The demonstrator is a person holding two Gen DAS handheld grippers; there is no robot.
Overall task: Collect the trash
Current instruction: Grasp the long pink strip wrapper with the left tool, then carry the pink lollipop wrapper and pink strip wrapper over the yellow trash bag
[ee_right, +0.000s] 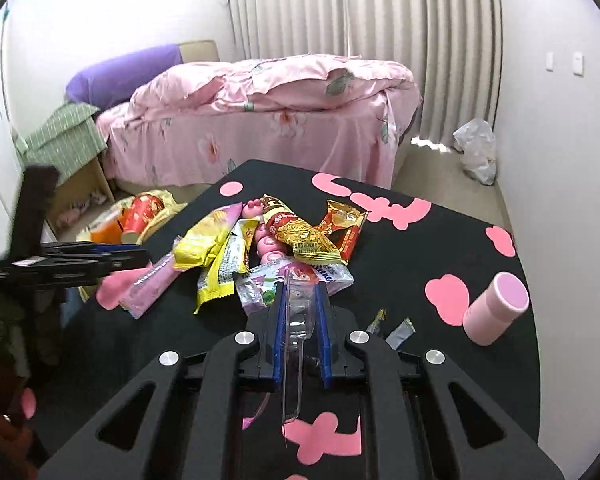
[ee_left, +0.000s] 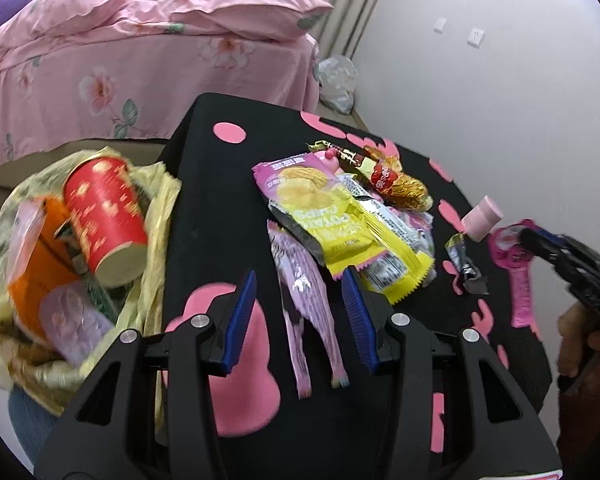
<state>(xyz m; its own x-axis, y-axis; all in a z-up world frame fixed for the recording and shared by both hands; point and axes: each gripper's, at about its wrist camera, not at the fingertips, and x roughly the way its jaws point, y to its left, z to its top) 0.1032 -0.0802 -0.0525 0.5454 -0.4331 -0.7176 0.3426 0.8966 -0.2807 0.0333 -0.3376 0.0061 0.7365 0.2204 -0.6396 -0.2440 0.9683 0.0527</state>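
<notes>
Item: clear plastic blister pack with pink printed backing (ee_right: 296, 320), trash, clamped in the right gripper (ee_right: 300, 300). The jaws stand nearly shut, blue pads pressed on both flanks of the clear shell. Long axis runs along the gripper's own line, 6 to 12 o'clock in the right wrist view; the broad end points to 12, the narrow tail hangs back toward 6 between the finger bases. In the left wrist view the same pack (ee_left: 518, 272) shows pink at 3 o'clock, head up, tail toward 6, lifted off the surface (ee_left: 220, 208) as far as I can judge.

Destination: yellow trash bag (ee_left: 156, 208), off the surface's left edge, at 9 o'clock in the left wrist view and about 10 o'clock, well apart, from the right gripper. It already holds a red paper cup (ee_left: 104, 216) and an orange packet (ee_left: 40, 264).

The coming move, in my judgement, is a carry from the right side across the wrapper pile to that bag; the pack's axis would need to tip broad end down over the mouth.

Left gripper (ee_left: 300, 316): about half open, nothing held; a lilac wrapper (ee_left: 300, 292) lies between its pads untouched, long axis 12 to 6. This gripper is nearer the bag.

Remaining on the surface: yellow chip packet (ee_left: 340, 220), gold-and-red wrapper (ee_left: 396, 184), pink cylinder (ee_right: 496, 308), small foil scrap (ee_left: 466, 264).
</notes>
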